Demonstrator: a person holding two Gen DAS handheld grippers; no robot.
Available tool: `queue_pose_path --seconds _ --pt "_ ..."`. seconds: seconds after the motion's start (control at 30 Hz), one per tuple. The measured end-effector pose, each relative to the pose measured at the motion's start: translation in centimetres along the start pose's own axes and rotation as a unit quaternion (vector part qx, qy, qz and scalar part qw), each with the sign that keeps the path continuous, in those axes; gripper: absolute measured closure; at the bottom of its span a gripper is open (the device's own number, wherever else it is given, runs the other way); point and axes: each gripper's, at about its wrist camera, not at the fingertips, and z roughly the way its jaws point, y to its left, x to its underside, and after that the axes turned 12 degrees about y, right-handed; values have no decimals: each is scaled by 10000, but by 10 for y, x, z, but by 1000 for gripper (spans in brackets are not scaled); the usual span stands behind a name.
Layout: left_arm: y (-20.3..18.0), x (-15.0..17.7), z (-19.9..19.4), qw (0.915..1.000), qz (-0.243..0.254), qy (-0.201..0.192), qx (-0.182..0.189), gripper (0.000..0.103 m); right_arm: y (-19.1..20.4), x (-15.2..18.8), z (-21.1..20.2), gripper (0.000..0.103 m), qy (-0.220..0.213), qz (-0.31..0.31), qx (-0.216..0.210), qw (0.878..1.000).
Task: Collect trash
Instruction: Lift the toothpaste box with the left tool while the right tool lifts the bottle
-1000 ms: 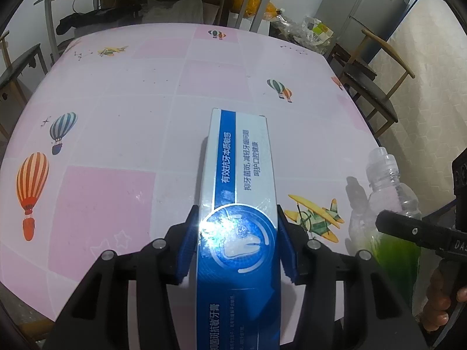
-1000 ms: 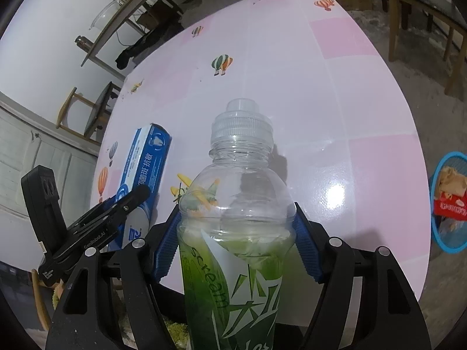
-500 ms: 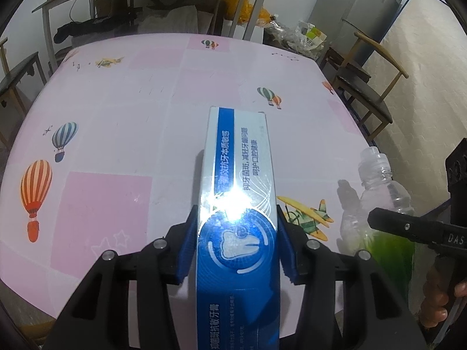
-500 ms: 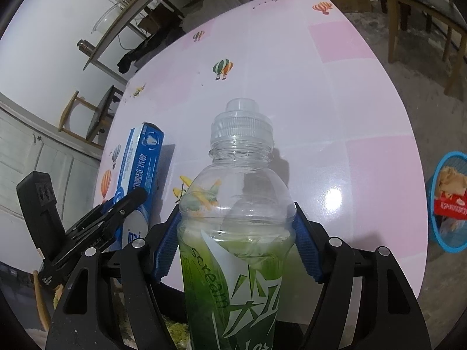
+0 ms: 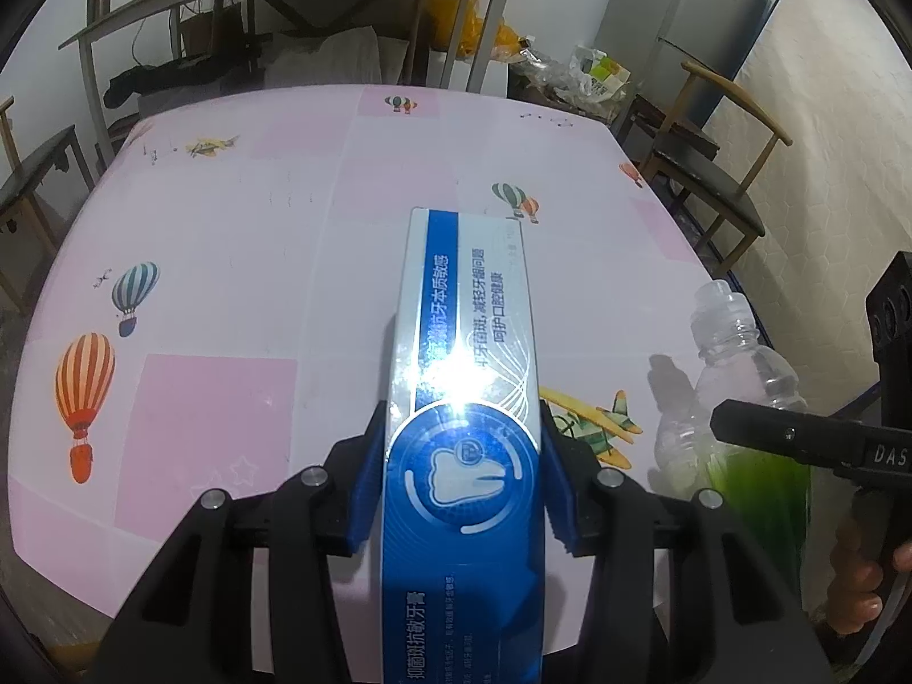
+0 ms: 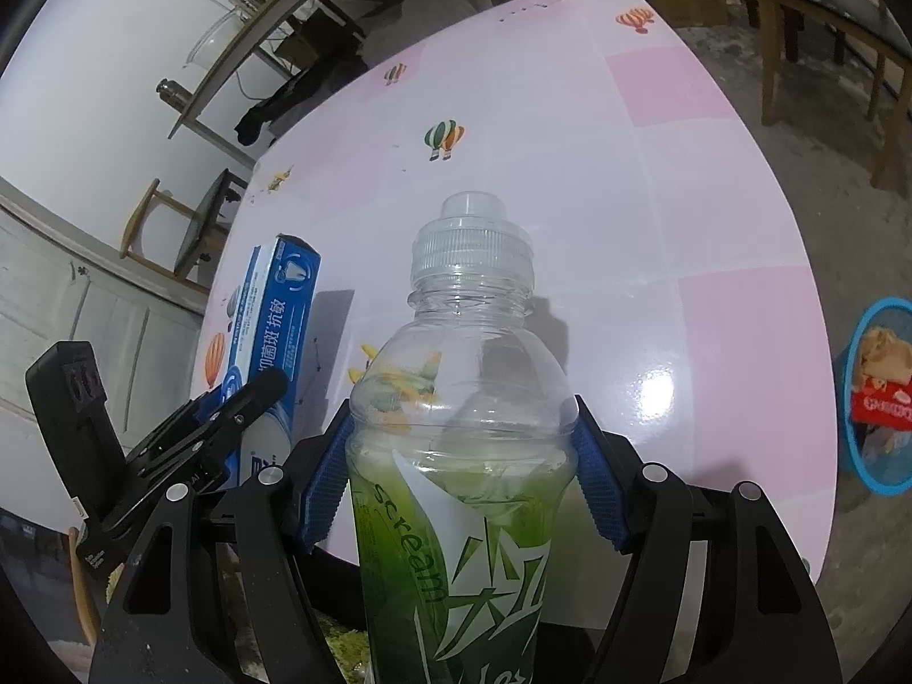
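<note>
My left gripper (image 5: 459, 490) is shut on a blue and white toothpaste box (image 5: 467, 376), held lengthwise above the near edge of the pink table (image 5: 256, 228). My right gripper (image 6: 461, 484) is shut on an empty clear plastic bottle with a green label (image 6: 461, 456), held upright above the table's near edge. The bottle also shows at the right of the left wrist view (image 5: 735, 399). The box (image 6: 273, 330) and the left gripper (image 6: 228, 427) show at the left of the right wrist view. A blue trash basket (image 6: 878, 399) with trash inside stands on the floor to the right of the table.
The table has a pink balloon-and-plane patterned cloth. Wooden chairs (image 5: 718, 171) stand at its right side, another chair (image 6: 171, 228) at its left. A shelf table with clutter (image 5: 285, 11) is behind. A fridge (image 5: 701, 17) stands at the back right.
Both grippers have drawn back and risen a little from the table with their objects. More of the far room shows now. Grips are unchanged.
</note>
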Motion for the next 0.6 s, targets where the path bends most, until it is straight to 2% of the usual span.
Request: queue_pose_path --seconds 0.6 --pt "-5 3 -13 9998 73 -203 -5 57 -4 3 -8 36 -37 -84 -83 9999"
